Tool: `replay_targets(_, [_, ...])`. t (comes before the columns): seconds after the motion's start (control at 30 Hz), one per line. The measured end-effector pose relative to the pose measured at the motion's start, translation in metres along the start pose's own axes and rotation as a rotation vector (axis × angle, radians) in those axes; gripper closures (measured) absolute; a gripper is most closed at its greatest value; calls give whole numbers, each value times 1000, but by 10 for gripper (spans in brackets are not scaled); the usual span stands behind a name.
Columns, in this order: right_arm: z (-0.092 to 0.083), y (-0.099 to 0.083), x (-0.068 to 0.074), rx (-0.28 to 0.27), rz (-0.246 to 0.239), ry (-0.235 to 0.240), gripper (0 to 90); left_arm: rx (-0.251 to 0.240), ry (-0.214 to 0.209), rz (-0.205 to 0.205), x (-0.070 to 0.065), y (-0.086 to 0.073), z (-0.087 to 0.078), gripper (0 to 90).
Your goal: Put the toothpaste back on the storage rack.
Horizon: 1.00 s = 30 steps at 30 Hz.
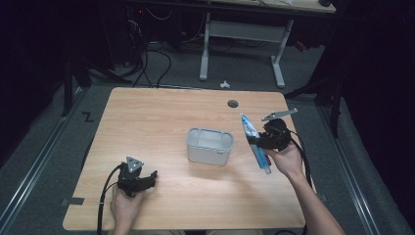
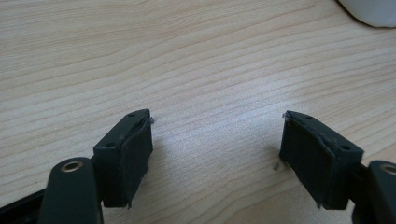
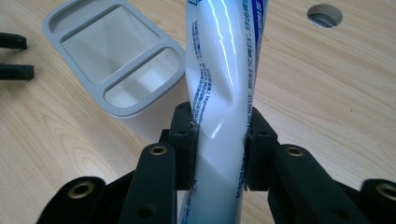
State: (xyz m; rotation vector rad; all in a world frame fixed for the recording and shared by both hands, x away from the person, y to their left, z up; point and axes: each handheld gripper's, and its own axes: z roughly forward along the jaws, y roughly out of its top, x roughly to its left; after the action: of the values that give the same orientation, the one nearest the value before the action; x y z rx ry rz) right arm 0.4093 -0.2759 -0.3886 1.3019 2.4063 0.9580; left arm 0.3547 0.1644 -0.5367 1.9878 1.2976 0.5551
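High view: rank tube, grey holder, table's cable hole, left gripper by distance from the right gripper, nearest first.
1. Tube: clamped in the right gripper itself, at the table's right.
2. Grey holder: just to its left, mid-table.
3. Cable hole: up and left, near the far edge; close to the holder's distance, but slightly farther.
4. Left gripper: clearly farthest, near the front left.

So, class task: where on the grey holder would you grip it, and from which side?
Grip the grey holder by one long wall near the rim, coming from above. It stands upright with its compartments open upward, and its thin wall fits between jaws; the whole body looks too wide.
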Motion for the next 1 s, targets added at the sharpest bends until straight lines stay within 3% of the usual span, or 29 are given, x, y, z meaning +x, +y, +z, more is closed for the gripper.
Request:
replay_targets(0.47, [-4,13,17,-23,-49,41,703,0,-1,0,0,0,0,256])
replay_targets(1.0, [-3,30,35,-103,-87,112,712,0,-1,0,0,0,0,255])
